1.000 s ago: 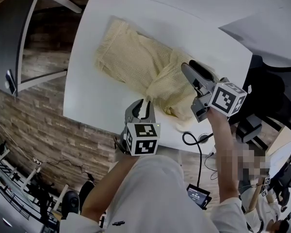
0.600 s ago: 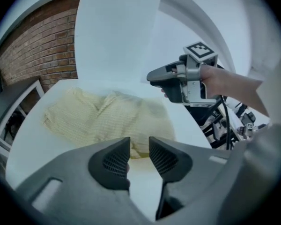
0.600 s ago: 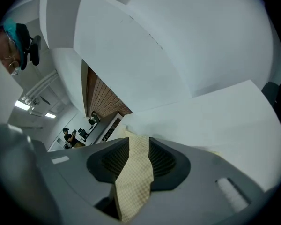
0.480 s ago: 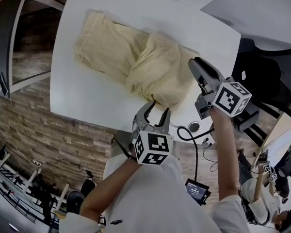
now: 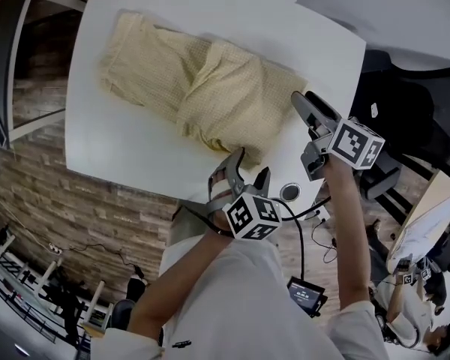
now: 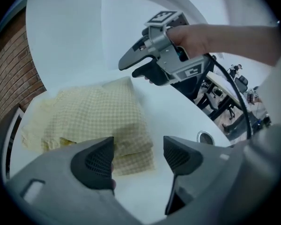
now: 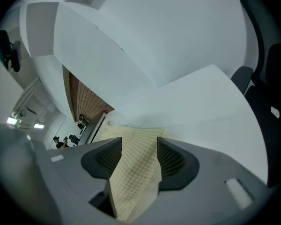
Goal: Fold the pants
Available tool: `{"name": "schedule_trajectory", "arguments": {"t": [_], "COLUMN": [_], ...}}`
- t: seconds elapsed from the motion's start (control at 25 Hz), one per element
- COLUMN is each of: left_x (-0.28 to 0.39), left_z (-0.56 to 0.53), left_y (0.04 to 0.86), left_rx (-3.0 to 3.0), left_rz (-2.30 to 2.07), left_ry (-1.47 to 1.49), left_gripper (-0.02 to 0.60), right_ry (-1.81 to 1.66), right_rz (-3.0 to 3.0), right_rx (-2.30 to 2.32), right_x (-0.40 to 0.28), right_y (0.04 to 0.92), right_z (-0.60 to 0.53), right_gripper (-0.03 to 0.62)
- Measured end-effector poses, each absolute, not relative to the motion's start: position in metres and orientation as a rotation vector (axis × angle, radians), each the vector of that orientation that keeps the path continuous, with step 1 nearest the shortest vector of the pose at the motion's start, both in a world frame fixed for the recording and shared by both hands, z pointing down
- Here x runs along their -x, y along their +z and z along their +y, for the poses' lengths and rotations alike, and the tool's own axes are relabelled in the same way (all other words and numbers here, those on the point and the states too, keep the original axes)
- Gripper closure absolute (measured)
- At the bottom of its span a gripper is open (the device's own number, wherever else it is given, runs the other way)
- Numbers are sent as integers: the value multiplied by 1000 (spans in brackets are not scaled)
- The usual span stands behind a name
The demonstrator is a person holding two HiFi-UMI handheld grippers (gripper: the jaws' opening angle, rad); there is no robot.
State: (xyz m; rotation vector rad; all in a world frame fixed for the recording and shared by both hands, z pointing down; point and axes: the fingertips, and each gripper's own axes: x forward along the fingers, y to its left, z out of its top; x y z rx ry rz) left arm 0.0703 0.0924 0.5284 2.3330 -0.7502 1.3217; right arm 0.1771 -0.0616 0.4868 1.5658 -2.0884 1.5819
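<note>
The pale yellow checked pants (image 5: 202, 88) lie folded on the white table (image 5: 135, 148), one half laid over the other. My left gripper (image 5: 249, 167) hovers at the table's near edge, just short of the pants' near corner. Its jaws have just been opening and stand wide with nothing between them. In the left gripper view (image 6: 138, 156) the pants (image 6: 98, 116) lie beyond the pads. My right gripper (image 5: 304, 105) sits at the pants' right edge; its jaws have just been opening too. In its own view (image 7: 139, 156) the fabric (image 7: 131, 182) shows in the gap, and the pads do not press it.
A round cable grommet (image 5: 289, 193) and a black cable sit at the table's near right corner. A second white table (image 5: 405, 13) stands at the upper right, with a black chair (image 5: 405, 103) beside it. Brick-patterned flooring (image 5: 30, 193) lies to the left.
The lifted fold of fabric has come down flat on the pants. My left gripper has let go, opened wide and drawn back to the near edge. The right gripper has shifted to the pants' right edge.
</note>
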Motion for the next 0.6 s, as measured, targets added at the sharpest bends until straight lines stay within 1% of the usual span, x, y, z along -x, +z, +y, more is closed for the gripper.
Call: {"name": "schedule_trajectory", "arguments": {"t": [0.28, 0.32, 0.36, 0.4, 0.44, 0.52, 0.6], "left_x": [-67, -65, -64, -64, -64, -63, -60], "left_z": [90, 89, 88, 88, 88, 86, 82], "left_y": [554, 556, 557, 558, 558, 557, 555], "left_rx": [-2293, -2289, -2285, -2283, -2282, -2280, -2271], "left_rz": [-790, -798, -807, -811, -810, -812, -825], "left_ry": [1411, 1424, 1431, 1433, 1432, 1433, 1433], "left_gripper": [249, 255, 285, 285, 290, 302, 393], "right_ry": [1731, 1749, 1763, 1774, 1777, 1766, 1749], "right_rz": [-2030, -2027, -2020, -2010, -2000, -1997, -2005], "right_rx": [-1506, -1489, -1471, -1452, -1430, -1384, -1359], "right_x": [-170, -165, -161, -158, -155, -152, -151], "right_y": [519, 522, 525, 529, 533, 537, 535], "right_z": [-60, -59, -59, -58, -56, -53, -52], "right_gripper": [347, 347, 347, 350, 363, 445, 495]}}
